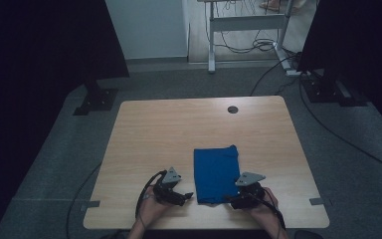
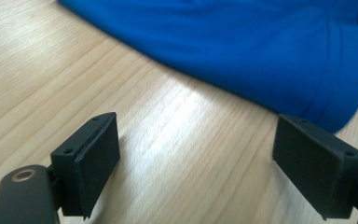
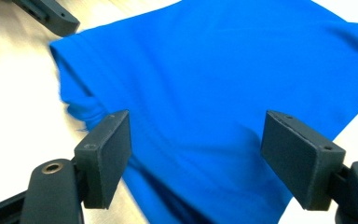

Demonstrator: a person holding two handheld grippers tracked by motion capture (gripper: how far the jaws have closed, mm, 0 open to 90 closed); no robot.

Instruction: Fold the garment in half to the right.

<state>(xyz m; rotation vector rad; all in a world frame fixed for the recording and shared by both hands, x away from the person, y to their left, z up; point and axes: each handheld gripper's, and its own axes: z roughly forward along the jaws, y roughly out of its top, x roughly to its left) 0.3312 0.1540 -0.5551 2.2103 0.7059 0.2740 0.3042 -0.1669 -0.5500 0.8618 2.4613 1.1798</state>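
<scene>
Both grippers are flanking the folded blue cloth (image 1: 216, 174) lying at the table's (image 1: 154, 129) near edge, left gripper (image 1: 188, 195) and right gripper (image 1: 227, 198) gaping wide and empty, apparently lining up to pinch its near corners.

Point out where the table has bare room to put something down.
Most of the table is bare: the whole far half between the blue cloth and the round hole, plus the strips along the left and right edges. It is crowded at the near edge, where the left gripper and right gripper flank the cloth.
</scene>
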